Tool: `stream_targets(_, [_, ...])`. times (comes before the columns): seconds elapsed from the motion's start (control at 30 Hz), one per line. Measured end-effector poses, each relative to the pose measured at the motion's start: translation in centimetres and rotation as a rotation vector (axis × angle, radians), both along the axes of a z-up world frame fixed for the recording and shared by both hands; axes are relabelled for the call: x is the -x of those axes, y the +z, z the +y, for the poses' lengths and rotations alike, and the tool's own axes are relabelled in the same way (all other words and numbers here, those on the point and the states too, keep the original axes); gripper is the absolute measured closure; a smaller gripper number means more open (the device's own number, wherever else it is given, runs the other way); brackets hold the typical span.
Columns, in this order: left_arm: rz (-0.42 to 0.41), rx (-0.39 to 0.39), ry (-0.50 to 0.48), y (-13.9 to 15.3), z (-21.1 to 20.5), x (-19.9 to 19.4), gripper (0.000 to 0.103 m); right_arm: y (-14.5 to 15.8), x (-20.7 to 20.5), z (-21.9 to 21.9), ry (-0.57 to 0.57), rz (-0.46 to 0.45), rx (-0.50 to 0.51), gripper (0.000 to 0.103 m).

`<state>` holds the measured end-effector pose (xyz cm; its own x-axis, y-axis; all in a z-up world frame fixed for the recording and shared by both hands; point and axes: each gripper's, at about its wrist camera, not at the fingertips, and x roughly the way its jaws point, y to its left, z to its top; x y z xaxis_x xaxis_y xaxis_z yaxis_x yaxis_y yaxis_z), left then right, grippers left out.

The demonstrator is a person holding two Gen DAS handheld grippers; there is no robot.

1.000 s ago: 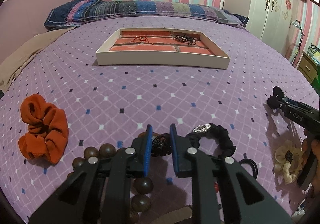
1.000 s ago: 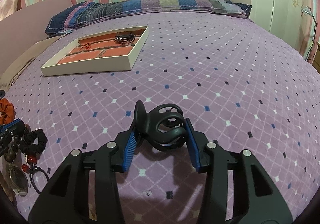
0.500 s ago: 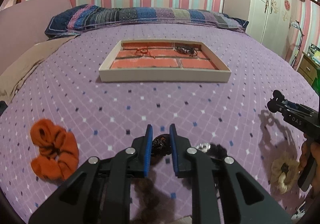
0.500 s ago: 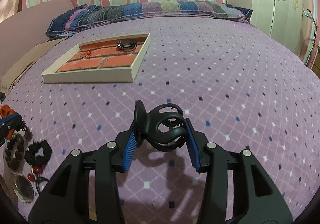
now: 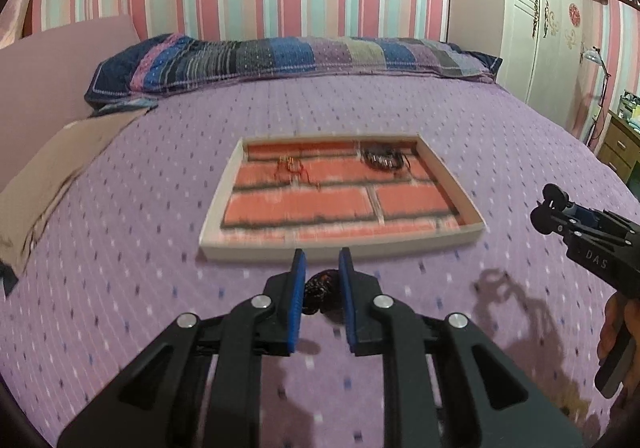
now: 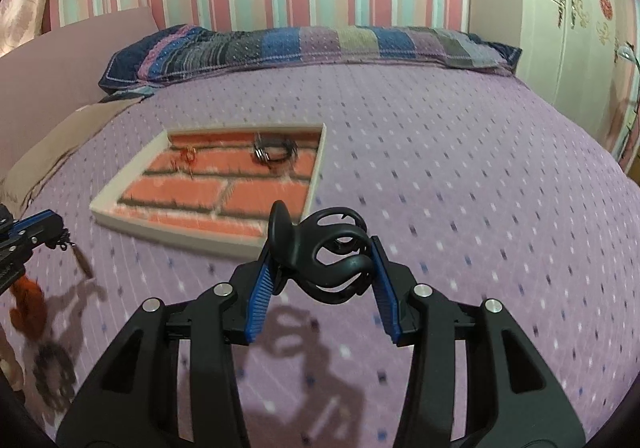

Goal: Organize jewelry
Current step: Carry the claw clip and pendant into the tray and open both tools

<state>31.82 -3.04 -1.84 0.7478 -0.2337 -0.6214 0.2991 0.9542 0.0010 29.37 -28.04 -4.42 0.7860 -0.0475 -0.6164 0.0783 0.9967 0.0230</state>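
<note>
Jewelry tray [image 5: 224,204] sits on the bed straight ahead, with two pieces already along its far edge. My left gripper [image 5: 321,276] is clamped on a dark beaded piece [image 5: 318,290] just short of the near rim; my right gripper [image 6: 322,260] is clamped on a black claw clip [image 6: 332,252]. I'd clear the rim first, then drop both in the bare near half, well apart so they don't tangle.

One marking can be read — the pale letters "DAS" on the black body of the right gripper [image 5: 550,214], seen from the left wrist view. Nothing else legible.
</note>
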Motion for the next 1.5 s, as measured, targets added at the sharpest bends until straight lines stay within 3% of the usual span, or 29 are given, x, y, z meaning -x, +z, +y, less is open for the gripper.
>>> stream_targets(0.3, [-0.001, -0.007, 0.043, 2.1, -0.5, -9.4, 0.085, 1.8, -9.0, 2.3, 0.016, 0.000, 0.013, 0.058])
stream_targets(0.57, [0.071, 0.012, 0.072, 0.1, -0.4, -17.5, 0.085, 0.5, -15.8, 2.1, -0.017, 0.047, 0.009, 0.058])
stream_targets(0.8, [0.104, -0.019, 0.094, -1.9, -1.2, -22.5, 0.085, -1.0, -19.6, 2.0, -0.045, 0.077, 0.042, 0.058])
stream_targets(1.03, [0.152, -0.040, 0.127, -4.4, -0.5, -24.7, 0.085, -3.6, -21.9, 2.0, -0.064, 0.139, 0.052, 0.058])
stream_targets(1.3, [0.185, -0.077, 0.141, -6.6, 0.1, -25.1, 0.086, -6.5, -21.7, 2.2, -0.068, 0.210, 0.034, 0.058])
stream_targets(1.5, [0.224, -0.112, 0.139, -7.9, -0.1, -25.1, 0.086, -6.7, -21.9, 2.4, -0.071, 0.228, 0.046, 0.058])
